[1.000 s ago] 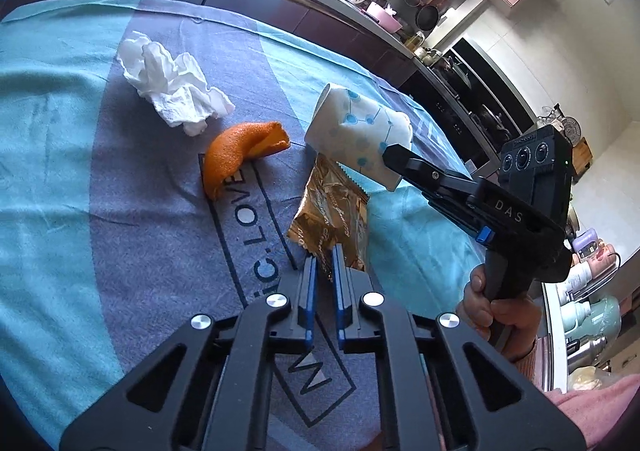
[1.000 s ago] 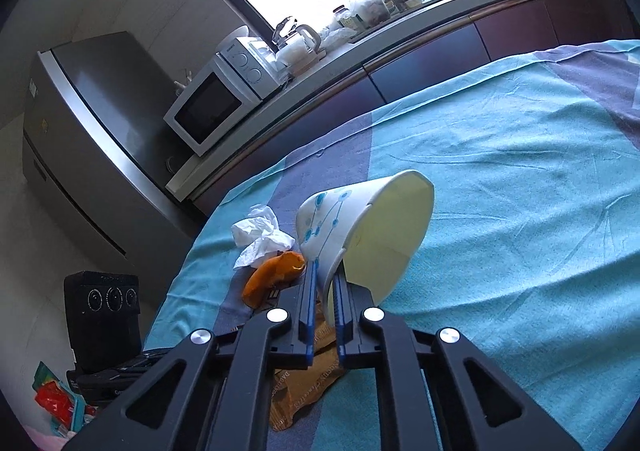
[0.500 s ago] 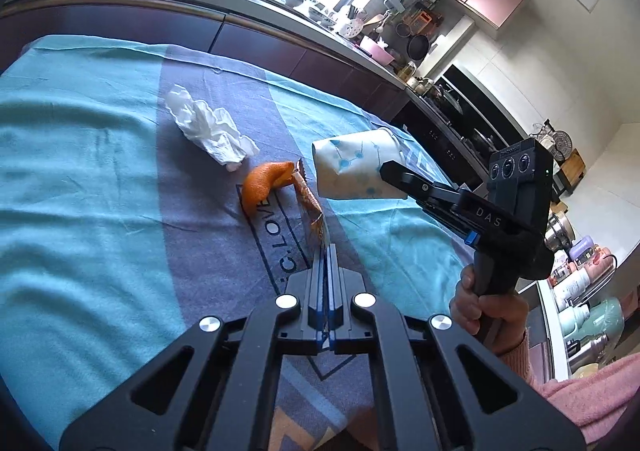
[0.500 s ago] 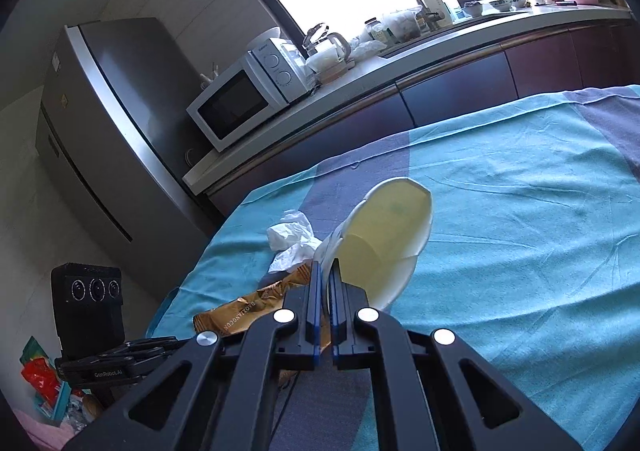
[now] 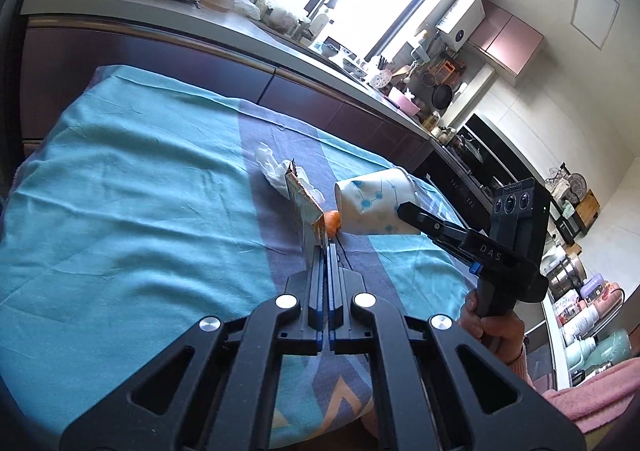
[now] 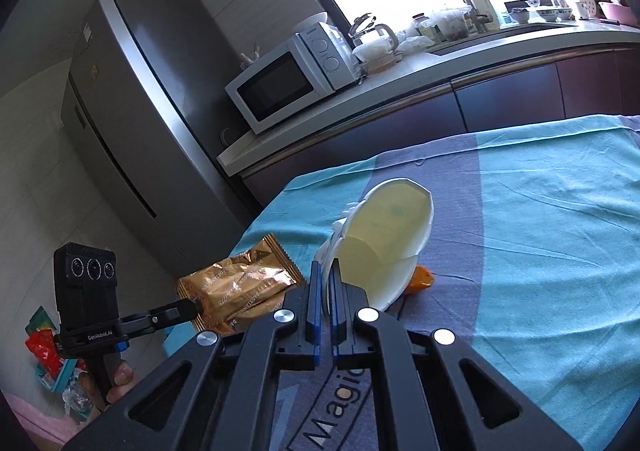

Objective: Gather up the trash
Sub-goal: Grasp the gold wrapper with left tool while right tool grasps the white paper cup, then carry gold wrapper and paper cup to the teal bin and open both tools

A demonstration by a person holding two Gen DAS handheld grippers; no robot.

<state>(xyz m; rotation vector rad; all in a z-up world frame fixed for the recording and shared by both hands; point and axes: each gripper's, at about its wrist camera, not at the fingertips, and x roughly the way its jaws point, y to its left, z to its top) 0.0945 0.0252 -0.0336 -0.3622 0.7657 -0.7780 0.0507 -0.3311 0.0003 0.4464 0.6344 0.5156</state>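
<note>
The gold snack wrapper (image 6: 240, 291) is pinched edge-on in the left tool (image 5: 325, 247), held clear above the bench (image 5: 120, 211). Beside it, the paper cup (image 6: 384, 247) is clamped by its wall in the right tool (image 5: 404, 209), its rim squashed flat, mouth facing the right wrist camera. Both tools are closed on their loads. Left behind on the teal cloth are an orange peel (image 6: 420, 279), seen just beyond the cup, and a crumpled tissue (image 5: 269, 163) beyond the wrapper. For a clean carry, both grips should be kept firm and the thin wrapper kept from swinging into the cup. A bin cannot be made out here; coloured litter is glimpsed low on the floor (image 6: 44, 351).
</note>
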